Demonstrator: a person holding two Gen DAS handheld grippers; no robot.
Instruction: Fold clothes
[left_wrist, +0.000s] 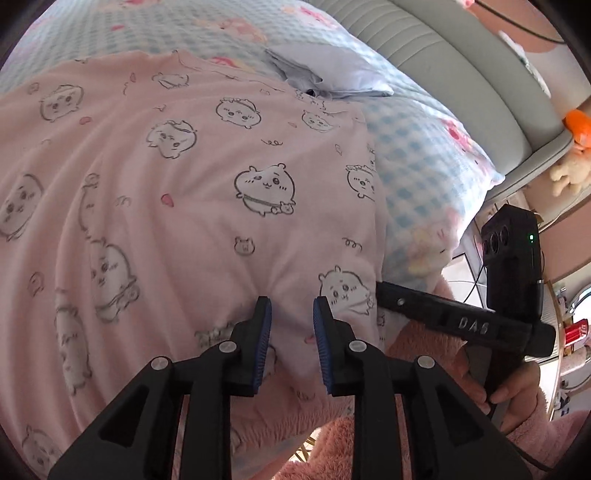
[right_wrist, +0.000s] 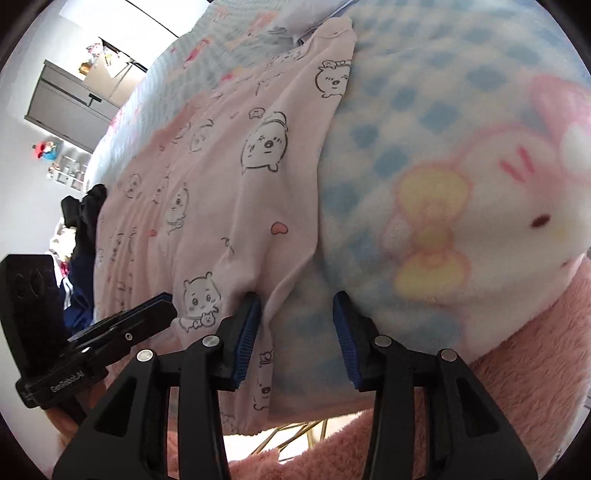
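**Inspection: pink garment's near hem lies under both grippers, right edge between the right gripper's pads**

Left wrist view. The left hand-held gripper (left_wrist: 291, 314) points steeply down at the pink printed garment (left_wrist: 177, 192), which is spread flat on the bed over a blue checked blanket (left_wrist: 417, 173). The pads stand apart with nothing pinched; bare pink cloth shows in the gap, and a small pucker rises just past the tips at 12 o'clock. The garment's long axis runs from the gripper at 6 o'clock away to 12 o'clock, and its right edge runs down at about 3 o'clock of the tips. The right hand-held gripper (left_wrist: 384, 291) enters from 3 o'clock, its tip at that same edge, held by a hand (left_wrist: 513, 395) in a fluffy pink sleeve.

Right wrist view. The right hand-held gripper (right_wrist: 297, 314) has its pads apart as well. The left pad (right_wrist: 248, 332) touches the garment's (right_wrist: 207, 177) right edge; the right pad sits over the blanket (right_wrist: 388, 122). The edge passes between the pads, unclamped, and runs off toward 12 o'clock. The left hand-held gripper (right_wrist: 162, 302) lies near at 9 o'clock, over the hem.

Judgement. Each gripper is within reach of the near hem; the right one is nearer the corner. Closing on that hem and carrying it toward 12 o'clock appears to be the fold in prospect.
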